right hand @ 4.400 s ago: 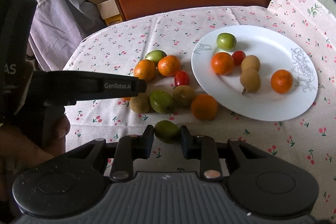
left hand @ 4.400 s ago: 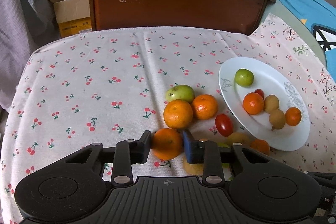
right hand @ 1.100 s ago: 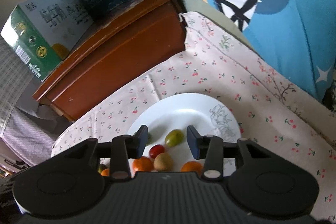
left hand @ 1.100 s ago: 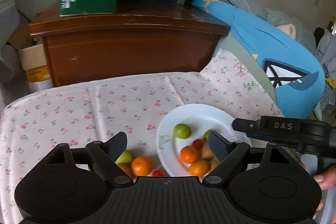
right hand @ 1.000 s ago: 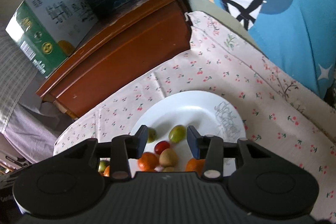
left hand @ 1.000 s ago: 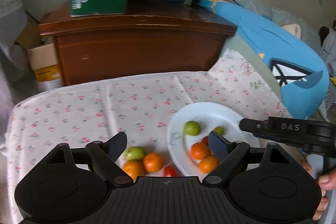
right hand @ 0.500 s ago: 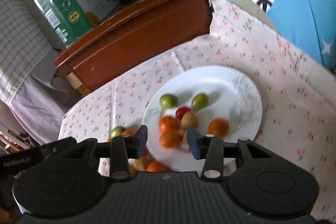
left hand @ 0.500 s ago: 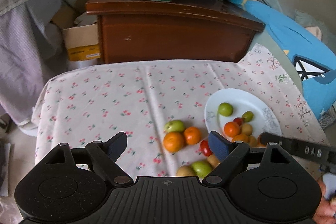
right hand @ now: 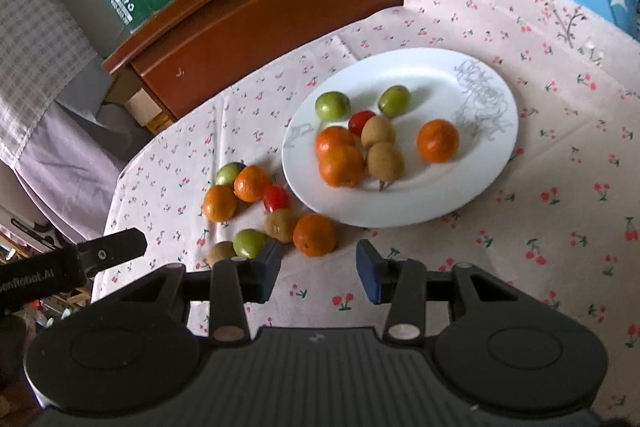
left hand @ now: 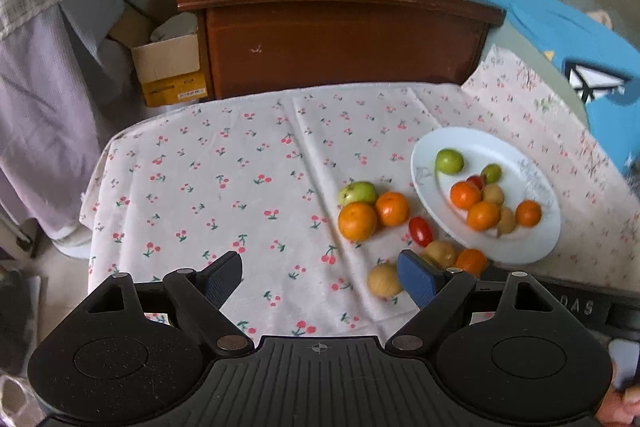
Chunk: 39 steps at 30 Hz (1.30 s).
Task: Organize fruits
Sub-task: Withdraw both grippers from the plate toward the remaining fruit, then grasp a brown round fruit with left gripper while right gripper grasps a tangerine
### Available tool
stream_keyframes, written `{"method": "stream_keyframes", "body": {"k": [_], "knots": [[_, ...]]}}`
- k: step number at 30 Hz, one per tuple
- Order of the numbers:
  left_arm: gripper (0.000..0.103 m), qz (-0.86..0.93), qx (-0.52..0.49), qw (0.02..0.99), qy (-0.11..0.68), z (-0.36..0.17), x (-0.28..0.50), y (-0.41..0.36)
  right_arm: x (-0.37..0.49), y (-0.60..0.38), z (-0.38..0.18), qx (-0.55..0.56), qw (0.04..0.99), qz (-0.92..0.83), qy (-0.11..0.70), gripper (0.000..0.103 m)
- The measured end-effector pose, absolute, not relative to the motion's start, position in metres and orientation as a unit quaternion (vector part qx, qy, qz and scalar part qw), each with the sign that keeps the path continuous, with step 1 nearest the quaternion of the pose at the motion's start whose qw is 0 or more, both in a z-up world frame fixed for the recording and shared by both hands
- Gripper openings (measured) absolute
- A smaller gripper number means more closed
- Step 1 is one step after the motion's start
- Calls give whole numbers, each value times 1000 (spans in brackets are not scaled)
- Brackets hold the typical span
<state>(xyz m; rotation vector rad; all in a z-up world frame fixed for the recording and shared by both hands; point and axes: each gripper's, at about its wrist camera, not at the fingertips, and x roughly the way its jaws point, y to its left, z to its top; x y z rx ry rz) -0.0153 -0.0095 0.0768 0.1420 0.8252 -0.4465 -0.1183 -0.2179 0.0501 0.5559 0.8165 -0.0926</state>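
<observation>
A white plate (right hand: 440, 63) on the cherry-print cloth holds several fruits: oranges, two green fruits, a red tomato and two brown fruits. Loose on the cloth to its left lie an orange (right hand: 314, 235), a brown fruit (right hand: 280, 225), a green fruit (right hand: 249, 243), a tomato (right hand: 276, 197), two more oranges and a green apple (left hand: 357, 191). My right gripper (right hand: 319, 269) hovers open and empty just short of the loose orange. Over bare cloth my left gripper (left hand: 320, 279) stands wide open and empty, with a brown fruit (left hand: 384, 279) beside its right finger.
A brown wooden cabinet (left hand: 344, 43) stands behind the table with green and blue boxes on top. A cardboard box (left hand: 168, 71) sits on the floor at left. Blue fabric (left hand: 580, 39) lies at the right. The cloth's left half (left hand: 200, 195) carries no objects.
Earlier the left gripper held an orange and the right a green fruit; both now lie on the plate. Over the last second both grippers drew back and tilted down, bringing the loose fruits into view.
</observation>
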Motion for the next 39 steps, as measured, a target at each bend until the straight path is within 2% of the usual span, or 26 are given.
{"method": "stream_keyframes", "body": {"k": [14, 19, 39], "knots": [[86, -237, 108, 874, 409, 54, -20, -16, -101, -207, 33, 247, 887, -49, 387, 42], [86, -248, 126, 870, 407, 46, -23, -22, -97, -204, 30, 236, 890, -53, 386, 29], [83, -306, 154, 867, 362, 22, -17, -44, -114, -217, 36, 262, 873, -55, 408, 28]]}}
